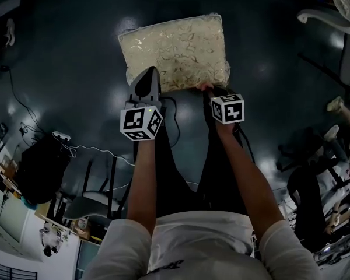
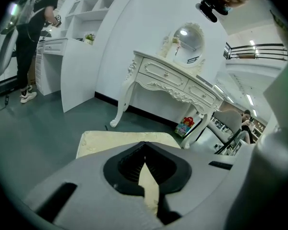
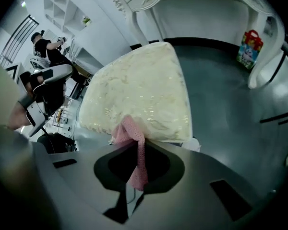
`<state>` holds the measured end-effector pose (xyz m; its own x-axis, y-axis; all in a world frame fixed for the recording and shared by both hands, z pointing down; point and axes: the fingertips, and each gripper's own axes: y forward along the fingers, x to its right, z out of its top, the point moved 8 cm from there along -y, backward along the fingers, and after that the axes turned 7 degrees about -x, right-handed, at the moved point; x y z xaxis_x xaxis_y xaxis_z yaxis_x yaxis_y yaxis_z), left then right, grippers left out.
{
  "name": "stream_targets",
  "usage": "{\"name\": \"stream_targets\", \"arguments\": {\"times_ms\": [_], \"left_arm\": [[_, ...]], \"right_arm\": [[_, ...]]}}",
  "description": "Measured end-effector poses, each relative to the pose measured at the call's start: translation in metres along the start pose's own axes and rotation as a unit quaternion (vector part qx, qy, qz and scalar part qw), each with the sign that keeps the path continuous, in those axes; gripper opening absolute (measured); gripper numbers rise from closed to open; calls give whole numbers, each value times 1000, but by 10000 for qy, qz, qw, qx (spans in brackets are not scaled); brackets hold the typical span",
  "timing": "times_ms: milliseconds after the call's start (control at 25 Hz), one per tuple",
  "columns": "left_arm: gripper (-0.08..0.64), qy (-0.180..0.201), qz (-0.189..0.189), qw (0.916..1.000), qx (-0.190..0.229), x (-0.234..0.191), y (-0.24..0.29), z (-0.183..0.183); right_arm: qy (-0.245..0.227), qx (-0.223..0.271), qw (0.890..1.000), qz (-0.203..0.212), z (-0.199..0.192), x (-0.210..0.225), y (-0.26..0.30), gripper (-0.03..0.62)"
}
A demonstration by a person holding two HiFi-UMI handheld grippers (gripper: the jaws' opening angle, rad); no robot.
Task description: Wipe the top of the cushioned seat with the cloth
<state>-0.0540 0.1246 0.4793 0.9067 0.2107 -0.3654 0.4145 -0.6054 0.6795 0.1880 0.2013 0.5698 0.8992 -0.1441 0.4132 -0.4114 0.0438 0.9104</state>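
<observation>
**Both arms out over the seat, cloth in your right tongs**

Both your bare forearms reach forward and down, close to parallel, with the white short sleeves at the bottom of the head view. Your left arm (image 1: 141, 179) runs nearly straight ahead. Your right arm (image 1: 245, 174) angles slightly inward toward the seat.

Your left tongs (image 1: 147, 74) (image 2: 145, 166) are drawn together to a point with nothing gripped. In the left gripper view only a thin sliver of the cream seat shows past them. In the head view their tip overlaps the near left corner of the cushioned seat (image 1: 175, 48) (image 2: 120, 140) (image 3: 139, 85). Whether they touch it cannot be told.

Your right tongs (image 1: 209, 89) (image 3: 137, 162) are clamped on the pink cloth (image 3: 134, 143) (image 1: 207, 87). A strip of it hangs between the jaws, and a bunched end lies against the seat's near edge.

By count:
- One cushioned seat, cream with a leafy pattern and a shiny wrap, lying flat on the dark floor (image 1: 64, 57) just ahead of you.
- One cloth.
- Two tongs, each with one marker cube, the left cube (image 1: 141, 123) and the right cube (image 1: 228, 108).
- One white carved desk (image 2: 173, 78) beyond the seat, with one oval mirror (image 2: 187, 38) on top.
- One person in dark clothes (image 2: 31, 37), standing well off to the left.
</observation>
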Motion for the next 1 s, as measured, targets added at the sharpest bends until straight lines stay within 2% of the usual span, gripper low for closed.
{"name": "stream_targets", "arguments": {"times_ms": [200, 440, 720, 840, 1000], "left_arm": [[12, 135, -143, 9998, -97, 23, 12, -2], [12, 251, -145, 9995, -129, 30, 14, 3], [14, 337, -172, 9992, -97, 38, -7, 29], [14, 458, -331, 9984, -48, 49, -29, 55], [14, 766, -674, 9947, 96, 71, -60, 102]], "right_arm": [[214, 96, 9994, -247, -1, 44, -19, 25], [467, 263, 9977, -427, -1, 70, -29, 25], [735, 863, 9932, -272, 44, 80, -73, 25], [333, 1195, 9921, -200, 71, 74, -126, 25], [-671, 1626, 9839, -310, 106, 45, -217, 25]]}}
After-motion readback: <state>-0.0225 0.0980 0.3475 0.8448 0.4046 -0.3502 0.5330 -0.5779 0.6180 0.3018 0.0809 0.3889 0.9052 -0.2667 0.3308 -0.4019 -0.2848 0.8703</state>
